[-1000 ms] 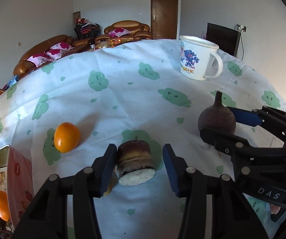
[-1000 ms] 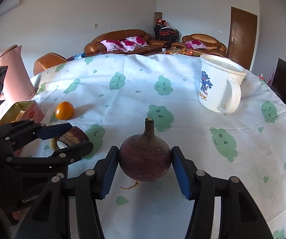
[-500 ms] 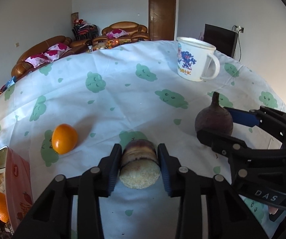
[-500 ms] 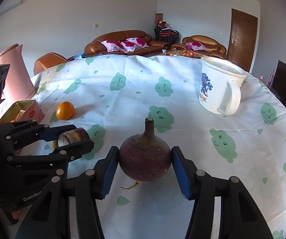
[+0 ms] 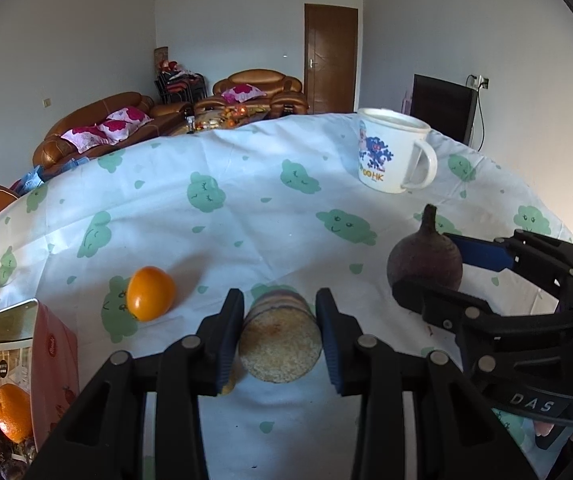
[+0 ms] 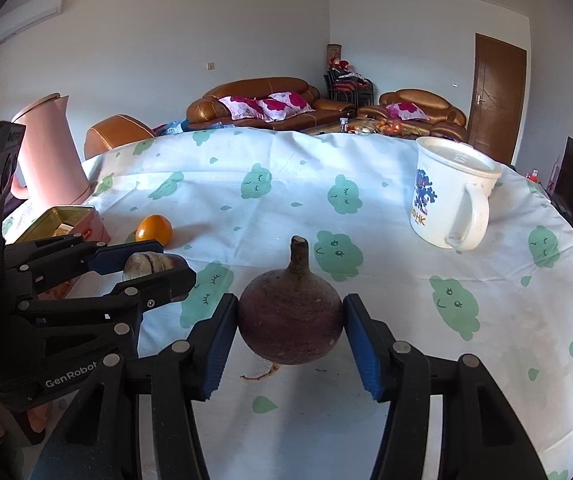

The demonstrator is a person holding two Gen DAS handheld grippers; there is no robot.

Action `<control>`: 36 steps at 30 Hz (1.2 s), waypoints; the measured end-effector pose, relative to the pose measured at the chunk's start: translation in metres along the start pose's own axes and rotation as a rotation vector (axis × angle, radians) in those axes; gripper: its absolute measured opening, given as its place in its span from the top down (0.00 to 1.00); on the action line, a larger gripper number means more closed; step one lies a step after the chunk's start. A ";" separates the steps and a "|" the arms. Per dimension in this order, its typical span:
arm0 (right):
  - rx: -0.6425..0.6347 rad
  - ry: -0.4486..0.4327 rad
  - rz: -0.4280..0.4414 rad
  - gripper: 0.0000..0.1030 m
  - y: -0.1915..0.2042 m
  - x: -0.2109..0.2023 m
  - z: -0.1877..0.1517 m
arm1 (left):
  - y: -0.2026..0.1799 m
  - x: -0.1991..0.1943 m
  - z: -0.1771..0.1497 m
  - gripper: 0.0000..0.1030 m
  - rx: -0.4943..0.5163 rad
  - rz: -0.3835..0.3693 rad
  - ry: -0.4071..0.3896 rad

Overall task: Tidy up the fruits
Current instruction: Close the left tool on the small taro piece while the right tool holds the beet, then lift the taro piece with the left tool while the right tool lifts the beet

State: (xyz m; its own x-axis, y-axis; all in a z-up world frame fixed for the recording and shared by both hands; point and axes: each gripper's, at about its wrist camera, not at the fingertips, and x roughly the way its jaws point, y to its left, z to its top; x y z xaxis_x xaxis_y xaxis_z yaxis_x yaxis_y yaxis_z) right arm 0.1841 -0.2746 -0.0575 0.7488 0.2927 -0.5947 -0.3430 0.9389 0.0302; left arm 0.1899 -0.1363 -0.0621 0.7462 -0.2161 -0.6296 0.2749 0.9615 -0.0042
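Observation:
My left gripper is shut on a short brown fruit chunk, whose pale cut face points at the camera. It is held just above the tablecloth. Seen from the right wrist, the same chunk sits between the left fingers. My right gripper is shut on a round dark purple fruit with a stem on top, both blue pads against its sides. That purple fruit shows to the right of the chunk. A loose orange lies on the cloth to the left.
An open pink tin box at the left table edge holds another orange and some dark items. A white cartoon mug stands at the back right. A pink kettle stands behind the tin.
The left jaws closed onto the brown chunk, and its cut face now tips up toward the camera. The right gripper and the purple fruit stayed as they were.

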 end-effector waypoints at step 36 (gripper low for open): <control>-0.036 -0.129 0.057 0.46 0.005 -0.024 -0.005 | -0.004 -0.030 -0.004 0.62 0.019 0.061 -0.149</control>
State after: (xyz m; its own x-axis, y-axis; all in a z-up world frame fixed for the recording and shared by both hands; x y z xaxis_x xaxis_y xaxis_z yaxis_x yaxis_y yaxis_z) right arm 0.1619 -0.2774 -0.0468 0.7933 0.3683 -0.4847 -0.4054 0.9136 0.0307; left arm 0.1640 -0.1329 -0.0469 0.8432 -0.1819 -0.5059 0.2370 0.9704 0.0461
